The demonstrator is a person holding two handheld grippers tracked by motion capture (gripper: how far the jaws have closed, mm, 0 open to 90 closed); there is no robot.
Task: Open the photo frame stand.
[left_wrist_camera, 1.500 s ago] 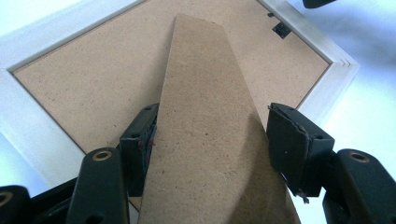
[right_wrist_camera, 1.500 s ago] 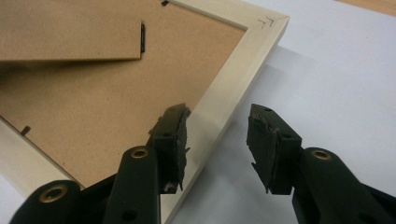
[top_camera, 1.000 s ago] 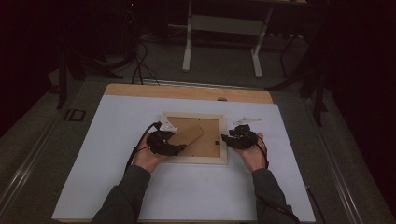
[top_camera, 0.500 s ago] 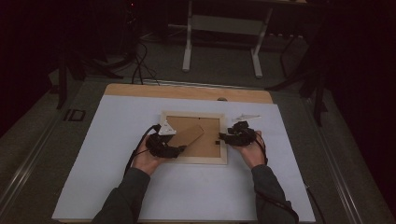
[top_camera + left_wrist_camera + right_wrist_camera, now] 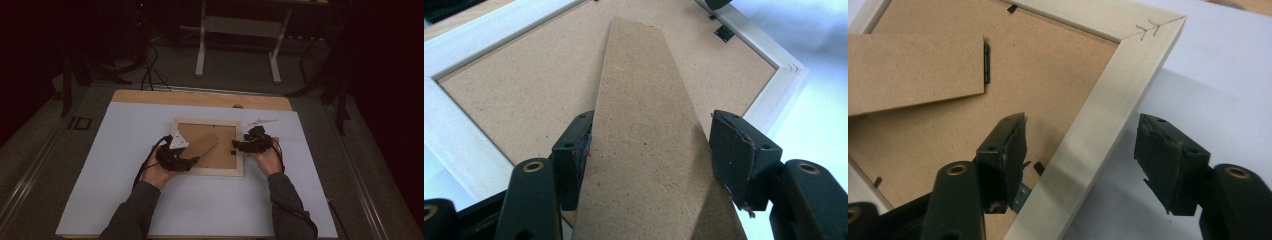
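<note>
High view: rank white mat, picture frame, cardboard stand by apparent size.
1. White mat, covering most of the table.
2. Picture frame, lying face down on the mat.
3. Cardboard stand, a strip within the frame's backing.
The order is clear, with no close calls.

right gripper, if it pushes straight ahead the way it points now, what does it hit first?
Probably nothing new: the right gripper, its jaws just opened, already straddles the picture frame rail. Going straight on, it would likely slide along that rail toward the mitred corner. Whether the pads would scrape the backing board is unclear.
</note>
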